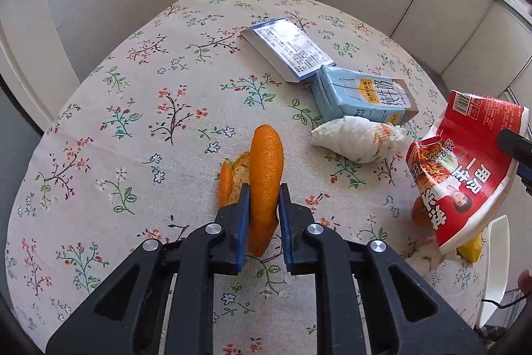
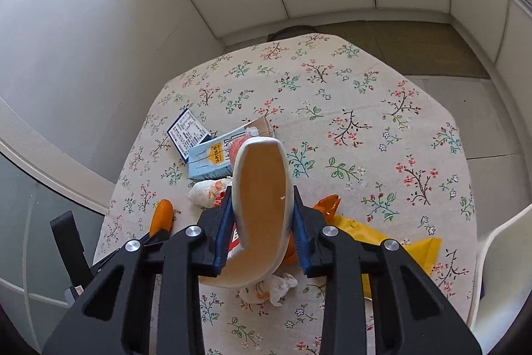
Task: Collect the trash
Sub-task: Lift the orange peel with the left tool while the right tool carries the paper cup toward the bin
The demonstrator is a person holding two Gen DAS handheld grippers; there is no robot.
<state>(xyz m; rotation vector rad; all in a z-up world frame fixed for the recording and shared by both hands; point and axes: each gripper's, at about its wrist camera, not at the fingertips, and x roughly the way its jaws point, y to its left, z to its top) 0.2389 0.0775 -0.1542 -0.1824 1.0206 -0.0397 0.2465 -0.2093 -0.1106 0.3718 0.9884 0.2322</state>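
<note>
My left gripper (image 1: pixel 264 188) is shut on a long strip of orange peel (image 1: pixel 266 162), held just above the floral tablecloth (image 1: pixel 133 122). A smaller piece of peel (image 1: pixel 229 182) shows just to its left. My right gripper (image 2: pixel 262 192) is shut on a squashed instant-noodle cup (image 2: pixel 261 188), red outside and tan inside, with a white rim. Both pads press its sides. In the left wrist view the cup (image 1: pixel 465 169) hangs at the right, one black finger (image 1: pixel 513 147) against it. The held peel (image 2: pixel 161 217) shows at the lower left of the right wrist view.
On the table lie a blue milk carton (image 1: pixel 362 99), a flat printed box (image 1: pixel 289 49), a crumpled tissue (image 1: pixel 359 139), another tissue (image 2: pixel 276 288), a yellow wrapper (image 2: pixel 382 238) and more orange peel (image 2: pixel 327 203). A white chair (image 2: pixel 498 272) stands at the right edge.
</note>
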